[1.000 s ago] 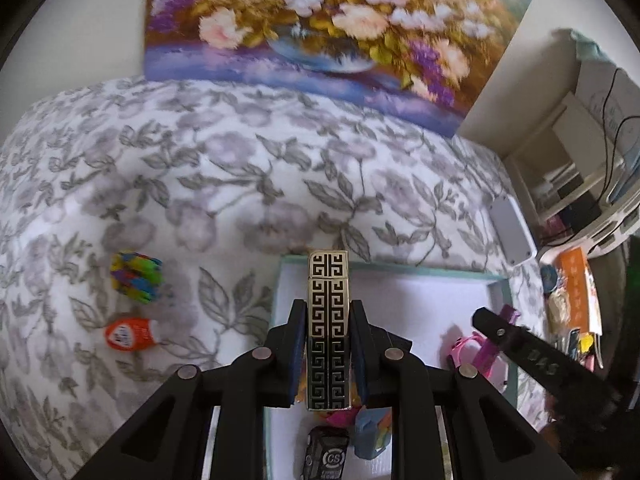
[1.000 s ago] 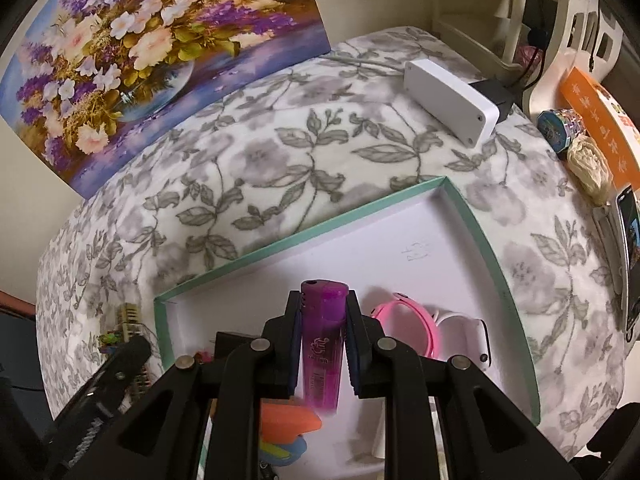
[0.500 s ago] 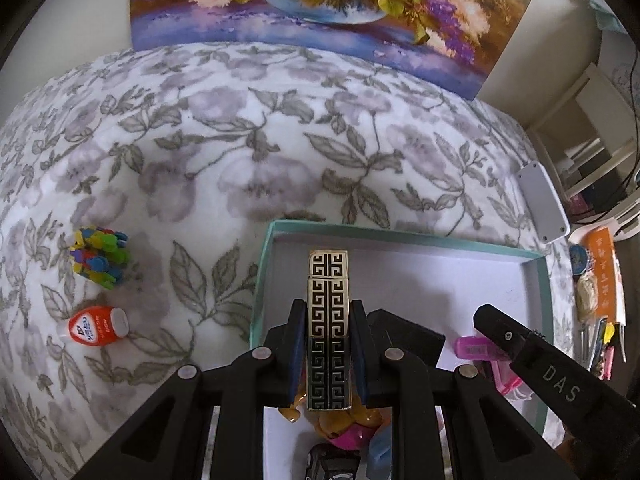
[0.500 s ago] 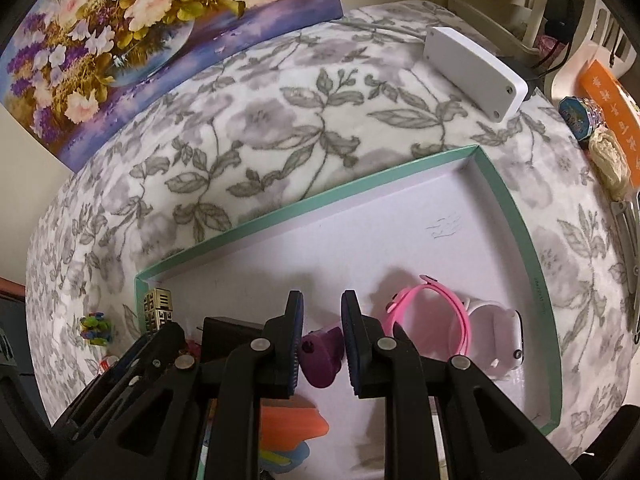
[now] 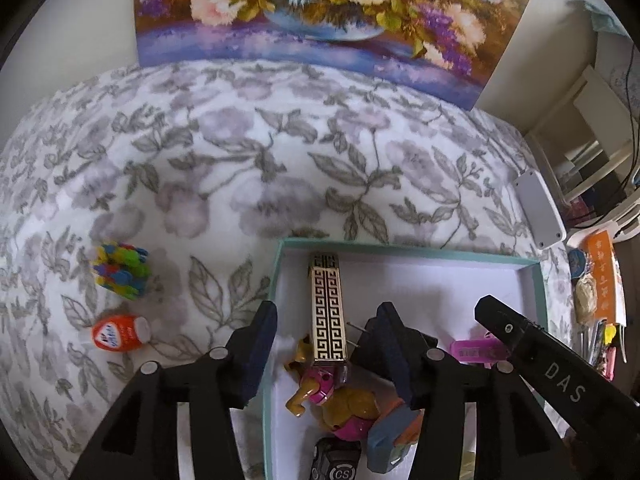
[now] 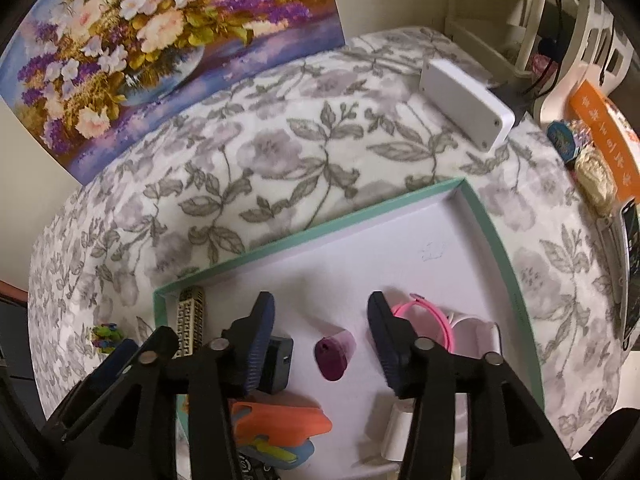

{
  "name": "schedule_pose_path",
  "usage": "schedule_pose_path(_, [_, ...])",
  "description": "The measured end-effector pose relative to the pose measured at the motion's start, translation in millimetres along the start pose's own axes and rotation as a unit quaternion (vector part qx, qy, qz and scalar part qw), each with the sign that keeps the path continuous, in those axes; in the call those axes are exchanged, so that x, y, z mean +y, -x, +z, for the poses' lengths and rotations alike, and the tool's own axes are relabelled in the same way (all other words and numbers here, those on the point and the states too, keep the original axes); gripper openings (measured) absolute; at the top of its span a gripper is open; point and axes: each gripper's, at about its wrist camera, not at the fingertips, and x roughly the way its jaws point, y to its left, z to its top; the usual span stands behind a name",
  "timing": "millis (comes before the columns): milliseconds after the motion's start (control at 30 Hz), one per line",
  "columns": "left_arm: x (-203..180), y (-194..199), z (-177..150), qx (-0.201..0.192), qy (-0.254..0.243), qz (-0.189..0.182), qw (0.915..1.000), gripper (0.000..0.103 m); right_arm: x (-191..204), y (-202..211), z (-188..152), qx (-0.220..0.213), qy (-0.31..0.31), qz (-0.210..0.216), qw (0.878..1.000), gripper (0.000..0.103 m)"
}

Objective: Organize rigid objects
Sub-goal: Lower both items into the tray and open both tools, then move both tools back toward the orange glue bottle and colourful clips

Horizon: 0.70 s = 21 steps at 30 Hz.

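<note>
Tray [image 5: 534, 280] holds patterned lighter [image 5: 328, 312], purple lighter [image 6: 335, 354], pink watch [image 6: 436, 320]; both grippers' fingers apart.

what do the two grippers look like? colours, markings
Both the left gripper and the right gripper are matte black plastic with triangular cut-outs, round silver fasteners and dark navy ribbed finger pads. In the left wrist view, the right gripper's finger reads "DAS" in white letters. No cables or sleeves visible.
</note>
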Motion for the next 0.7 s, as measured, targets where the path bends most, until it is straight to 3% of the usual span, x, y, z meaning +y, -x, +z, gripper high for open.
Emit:
schedule_pose_path(100, [4.2, 11.0, 3.9, -0.013, 0.004, 0.01, 0.9999, 0.067, 1.9, 8.8, 1.9, -0.013, 0.004, -0.002, 1.0, 0.067])
schedule_pose_path(433, [27.3, 34.6, 10.0, -0.041, 0.023, 0.07, 0.9964, 0.099, 7.1, 10.3, 2.6, -0.025, 0.022, -0.023, 0.999, 0.077])
schedule_pose_path(700, [40.2, 39.2, 10.9, -0.043, 0.04, 0.091, 0.9941, 0.103, 7.5, 10.4, 2.4, -0.028, 0.024, -0.03, 0.999, 0.081])
